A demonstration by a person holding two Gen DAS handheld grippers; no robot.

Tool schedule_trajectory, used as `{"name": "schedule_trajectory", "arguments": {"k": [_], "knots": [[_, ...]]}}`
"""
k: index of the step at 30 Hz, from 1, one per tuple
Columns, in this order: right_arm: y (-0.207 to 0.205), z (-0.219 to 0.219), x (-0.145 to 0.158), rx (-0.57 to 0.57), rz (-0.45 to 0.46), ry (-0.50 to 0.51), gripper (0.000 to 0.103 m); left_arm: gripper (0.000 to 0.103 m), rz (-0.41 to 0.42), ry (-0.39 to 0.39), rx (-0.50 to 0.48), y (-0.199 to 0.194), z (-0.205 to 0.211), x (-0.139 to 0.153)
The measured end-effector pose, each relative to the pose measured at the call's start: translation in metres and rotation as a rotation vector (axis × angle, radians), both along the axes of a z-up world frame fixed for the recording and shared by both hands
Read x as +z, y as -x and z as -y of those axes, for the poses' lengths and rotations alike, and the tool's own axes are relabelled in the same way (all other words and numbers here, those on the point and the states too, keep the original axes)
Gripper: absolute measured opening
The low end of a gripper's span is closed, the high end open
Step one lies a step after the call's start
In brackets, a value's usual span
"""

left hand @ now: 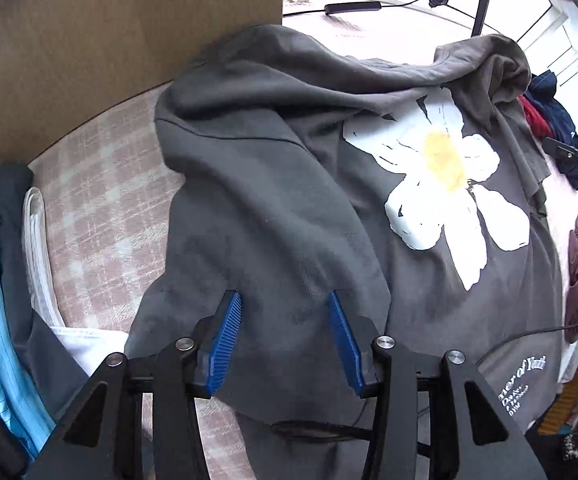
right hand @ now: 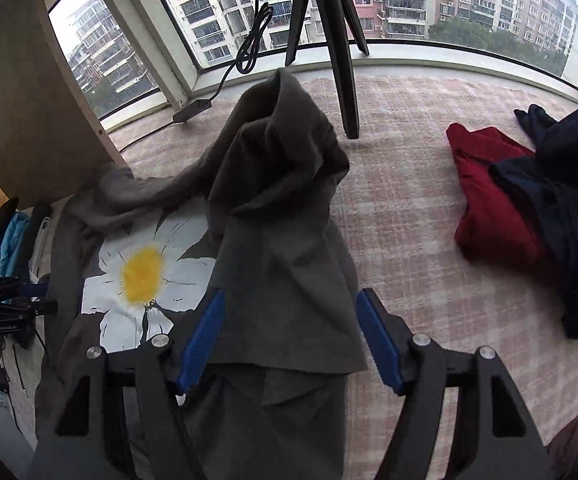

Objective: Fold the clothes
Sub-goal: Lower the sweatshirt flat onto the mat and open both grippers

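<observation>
right wrist alone shows red garment (right hand: 489, 208) beside grey shirt (right hand: 289, 240).

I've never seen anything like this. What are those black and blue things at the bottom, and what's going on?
Those are two claws that a person holds, one in each hand. A small camera on each claw took the pictures. The left claw and the right claw are both open, holding nothing. Between them, on a pink checked blanket, lies a grey sweatshirt with a big white daisy, its sides folded in. A red garment and a navy one lie further right. Folded clothes sit at the left.
</observation>
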State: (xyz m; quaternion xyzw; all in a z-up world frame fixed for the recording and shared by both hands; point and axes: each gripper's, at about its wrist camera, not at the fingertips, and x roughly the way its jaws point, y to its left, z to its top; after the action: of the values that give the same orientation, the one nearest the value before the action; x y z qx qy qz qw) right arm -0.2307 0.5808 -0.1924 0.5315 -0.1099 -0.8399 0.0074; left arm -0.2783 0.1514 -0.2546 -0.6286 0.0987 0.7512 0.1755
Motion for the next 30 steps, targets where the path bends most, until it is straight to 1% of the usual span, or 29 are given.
{"name": "schedule_trajectory", "arguments": {"k": [1,2,3,4,5,6,7,8,9,10,11,12,13,15,16,17,18,19,20,21,23,24,26,28,30], "knots": [[0.001,0.006,-0.006,0.010,0.011,-0.025,0.067,0.041,-0.012,0.022,-0.006,0.000,-0.005,-0.003],[0.003,0.013,-0.011,0.021,0.023,-0.050,0.067,0.031,-0.021,0.035,-0.013,-0.001,-0.009,-0.005],[0.004,0.018,-0.017,0.032,0.034,-0.076,0.067,0.026,-0.023,0.026,-0.019,-0.001,-0.011,-0.005],[0.006,0.023,-0.022,0.044,0.046,-0.103,0.067,0.016,-0.026,0.022,-0.016,-0.001,-0.011,-0.003],[0.008,0.026,-0.026,0.054,0.054,-0.126,0.066,0.008,-0.033,0.024,-0.014,-0.002,-0.010,0.000],[0.008,0.027,-0.027,0.060,0.054,-0.144,0.051,0.008,-0.048,0.036,-0.008,-0.002,-0.006,0.005],[0.008,0.025,-0.027,0.058,0.056,-0.155,0.031,0.007,-0.061,0.040,0.000,-0.003,0.000,0.012],[0.008,0.020,-0.025,0.047,0.061,-0.155,0.008,0.007,-0.077,0.042,0.005,-0.004,0.008,0.021],[0.008,0.012,-0.021,0.037,0.059,-0.138,0.007,0.007,-0.098,0.052,0.012,-0.004,0.017,0.031],[0.006,0.003,-0.014,0.025,0.044,-0.124,0.007,0.007,-0.131,0.080,0.026,-0.004,0.028,0.042],[0.004,-0.005,-0.006,0.010,0.028,-0.149,0.006,0.007,-0.162,0.111,0.040,-0.005,0.039,0.052],[0.004,-0.013,0.002,-0.011,0.011,-0.211,0.005,0.007,-0.189,0.146,0.054,-0.004,0.050,0.061],[0.003,-0.020,0.009,-0.042,-0.007,-0.320,0.005,0.004,-0.215,0.192,0.072,-0.003,0.061,0.070],[0.008,-0.039,0.020,-0.128,-0.028,-0.531,0.006,0.012,-0.259,0.339,0.125,0.002,0.080,0.082],[0.013,-0.050,0.021,-0.172,-0.016,-0.604,0.006,0.025,-0.277,0.420,0.148,0.005,0.088,0.085],[0.012,-0.056,0.024,-0.192,-0.006,-0.615,0.011,0.025,-0.284,0.517,0.162,0.010,0.093,0.080],[0.001,-0.055,0.031,-0.188,-0.025,-0.571,0.011,0.024,-0.290,0.583,0.170,0.013,0.097,0.077],[-0.010,-0.055,0.038,-0.183,-0.043,-0.527,0.011,0.024,-0.294,0.571,0.164,0.009,0.099,0.081],[-0.020,-0.054,0.045,-0.178,-0.061,-0.484,0.012,0.025,-0.296,0.537,0.163,0.004,0.101,0.087],[-0.031,-0.053,0.052,-0.174,-0.080,-0.440,0.012,0.025,-0.294,0.458,0.171,-0.004,0.105,0.099],[-0.053,-0.052,0.066,-0.164,-0.116,-0.353,0.012,0.025,-0.300,0.342,0.170,-0.025,0.112,0.121],[-0.064,-0.051,0.073,-0.159,-0.134,-0.309,0.013,0.025,-0.307,0.293,0.164,-0.036,0.114,0.131],[-0.085,-0.050,0.087,-0.149,-0.169,-0.221,0.013,0.025,-0.337,0.234,0.134,-0.064,0.114,0.143],[-0.107,-0.049,0.101,-0.139,-0.204,-0.134,0.018,0.025,-0.342,0.142,0.118,-0.095,0.121,0.155],[-0.129,-0.047,0.115,-0.128,-0.239,-0.046,0.035,0.025,-0.324,0.062,0.097,-0.120,0.135,0.159]]}}
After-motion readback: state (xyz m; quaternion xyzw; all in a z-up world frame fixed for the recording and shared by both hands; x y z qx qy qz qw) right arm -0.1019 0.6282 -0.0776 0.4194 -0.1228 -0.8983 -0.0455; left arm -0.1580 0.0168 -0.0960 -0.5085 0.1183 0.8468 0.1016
